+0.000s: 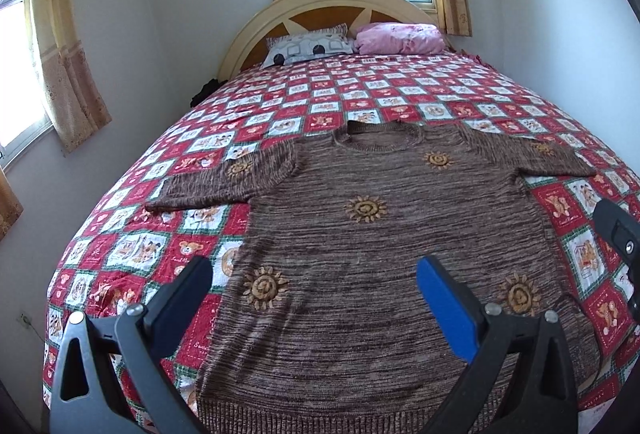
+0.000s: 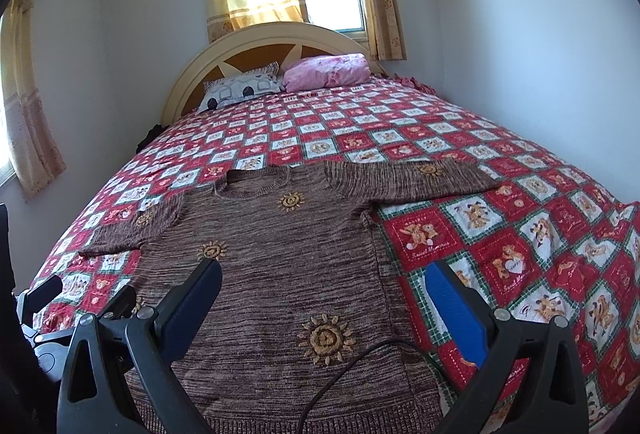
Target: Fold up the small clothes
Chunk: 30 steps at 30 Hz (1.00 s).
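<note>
One brown knit sweater (image 1: pixel 360 234) lies flat and unfolded, front up, on the bed (image 1: pixel 440 90), neck toward the headboard (image 1: pixel 320 0) and both short sleeves spread out. It carries sun motifs; six show in the left wrist view. The left tongs (image 1: pixel 316 286) hang over its lower half, spread wide, gripping nothing. The right tongs (image 2: pixel 324 294) straddle its right side edge, equally wide and empty. Two pillows sit at the headboard: a grey patterned pillow (image 1: pixel 308 48) and a pink pillow (image 1: pixel 400 38).
</note>
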Each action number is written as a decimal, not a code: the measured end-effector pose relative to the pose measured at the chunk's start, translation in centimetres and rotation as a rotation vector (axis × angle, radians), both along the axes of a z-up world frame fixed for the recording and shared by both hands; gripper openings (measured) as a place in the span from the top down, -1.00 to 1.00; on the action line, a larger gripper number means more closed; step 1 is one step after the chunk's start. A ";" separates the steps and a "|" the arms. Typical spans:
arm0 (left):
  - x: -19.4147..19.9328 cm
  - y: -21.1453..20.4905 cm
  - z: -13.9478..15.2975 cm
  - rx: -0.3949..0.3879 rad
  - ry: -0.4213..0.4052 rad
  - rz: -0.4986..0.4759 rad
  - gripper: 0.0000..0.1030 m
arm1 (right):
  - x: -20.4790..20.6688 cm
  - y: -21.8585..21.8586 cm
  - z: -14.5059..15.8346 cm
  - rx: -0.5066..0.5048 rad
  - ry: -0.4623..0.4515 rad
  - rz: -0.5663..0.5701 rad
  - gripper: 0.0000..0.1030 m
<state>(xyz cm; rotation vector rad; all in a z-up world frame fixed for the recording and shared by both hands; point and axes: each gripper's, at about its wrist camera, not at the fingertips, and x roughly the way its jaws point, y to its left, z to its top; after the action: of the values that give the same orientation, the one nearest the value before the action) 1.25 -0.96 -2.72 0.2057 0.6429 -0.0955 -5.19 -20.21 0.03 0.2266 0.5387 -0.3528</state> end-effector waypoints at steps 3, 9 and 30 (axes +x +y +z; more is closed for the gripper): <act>0.6 0.5 -0.4 -0.003 0.010 0.016 -1.00 | 0.3 -0.1 -0.5 0.001 0.012 -0.003 -0.98; 1.8 0.7 -0.9 -0.006 0.024 0.030 -1.00 | 1.2 -1.0 -1.1 0.013 0.032 -0.015 -0.98; 16.5 1.3 -4.3 -0.056 0.089 0.023 -1.00 | 6.9 -21.4 -1.2 0.021 0.038 -0.350 -0.78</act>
<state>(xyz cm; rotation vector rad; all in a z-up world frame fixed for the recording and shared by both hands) 17.72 0.34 -7.00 0.1402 0.7305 -0.1008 1.72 -41.57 -1.15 0.3363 0.5407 -0.6927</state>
